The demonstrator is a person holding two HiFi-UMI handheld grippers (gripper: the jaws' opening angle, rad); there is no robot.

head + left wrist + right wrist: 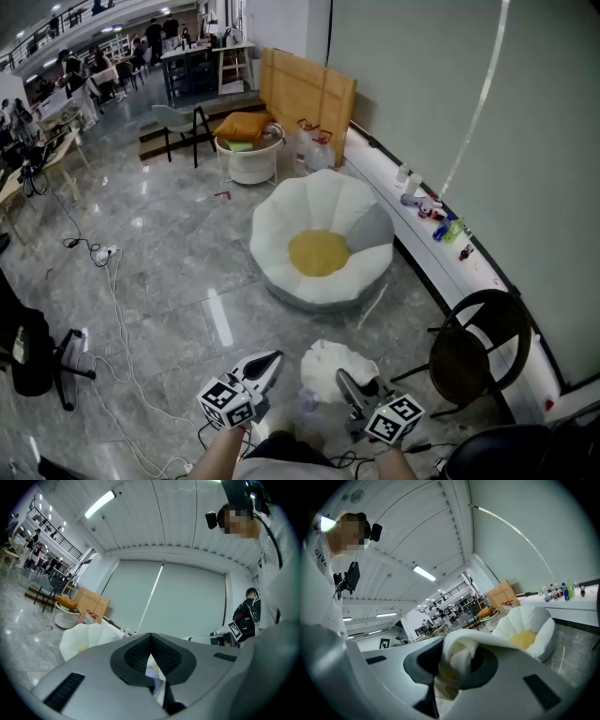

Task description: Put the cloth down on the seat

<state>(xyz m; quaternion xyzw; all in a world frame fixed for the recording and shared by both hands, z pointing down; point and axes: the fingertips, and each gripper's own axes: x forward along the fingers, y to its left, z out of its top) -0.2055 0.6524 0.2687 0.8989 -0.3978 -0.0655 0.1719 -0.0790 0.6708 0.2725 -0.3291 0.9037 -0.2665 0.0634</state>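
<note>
The seat (319, 246) is a white flower-shaped floor cushion with a yellow middle, on the grey marble floor ahead of me. It also shows in the left gripper view as the seat (82, 636) and in the right gripper view as the seat (528, 629). A bunched white cloth (336, 366) hangs near my body, well short of the seat. My right gripper (347, 382) is shut on it, and the cloth (461, 645) bulges out between the right gripper (457, 662) pads. My left gripper (269, 366) is held to the cloth's left, apart from it. The left gripper (150, 654) tips meet, holding nothing.
A black round-seated chair (476, 352) stands close on my right. A wall ledge (424, 234) with small bottles runs behind the seat. A white tub with an orange cushion (249, 141) and a cardboard sheet (306, 90) lie beyond. Cables (114, 309) trail on the left.
</note>
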